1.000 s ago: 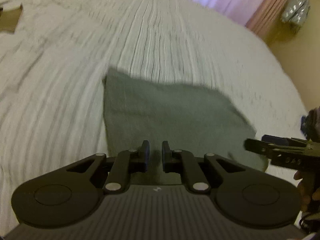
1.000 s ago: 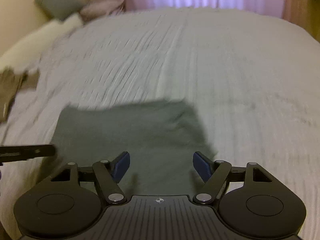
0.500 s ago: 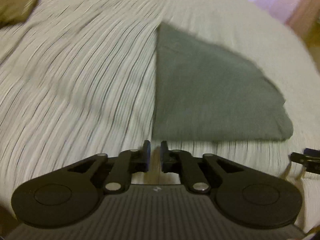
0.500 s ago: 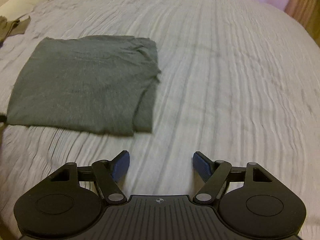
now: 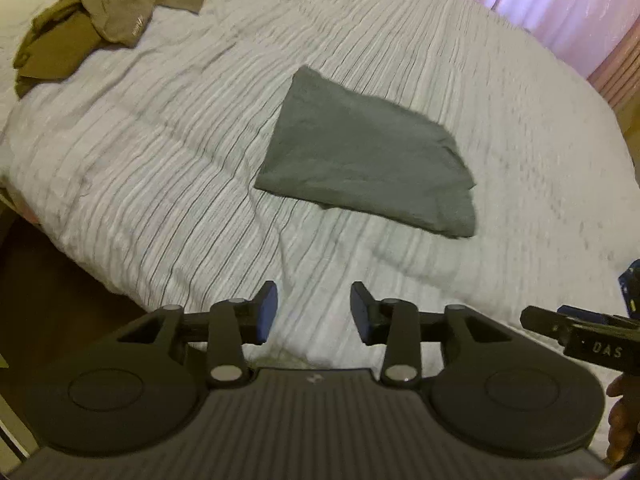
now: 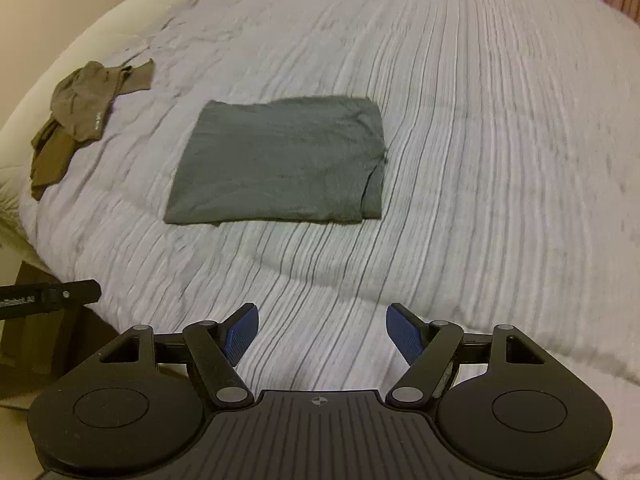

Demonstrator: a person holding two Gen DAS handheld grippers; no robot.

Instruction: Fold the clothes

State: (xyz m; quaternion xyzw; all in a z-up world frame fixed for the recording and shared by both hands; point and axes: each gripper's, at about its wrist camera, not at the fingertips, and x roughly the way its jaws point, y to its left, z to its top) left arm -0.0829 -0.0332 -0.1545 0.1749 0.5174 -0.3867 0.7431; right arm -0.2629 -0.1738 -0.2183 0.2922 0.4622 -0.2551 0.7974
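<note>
**Both tools empty above the bed; grey garment folded, olive ones loose**

Left tool (image 5: 312,308) and right tool (image 6: 322,334) hang over the near edge of the bed (image 6: 500,128), each with its jaws spread and nothing between them, well apart from any cloth.

Grey garment (image 6: 280,160) lies mid-bed as a flat, squared-off rectangle. Its layers are stacked, and a doubled edge shows along its right side. By that shape it already lies as the task wants it.

Olive clothes (image 5: 88,20) sit in a crumpled heap near the far left corner of the bed, with a sleeve or strap trailing out toward the middle. They are bunched and overlapping, so I judge that they are what is left to fold. How many pieces make up the heap is hard to tell.

Pink curtains (image 5: 560,4) hang behind the bed.
</note>
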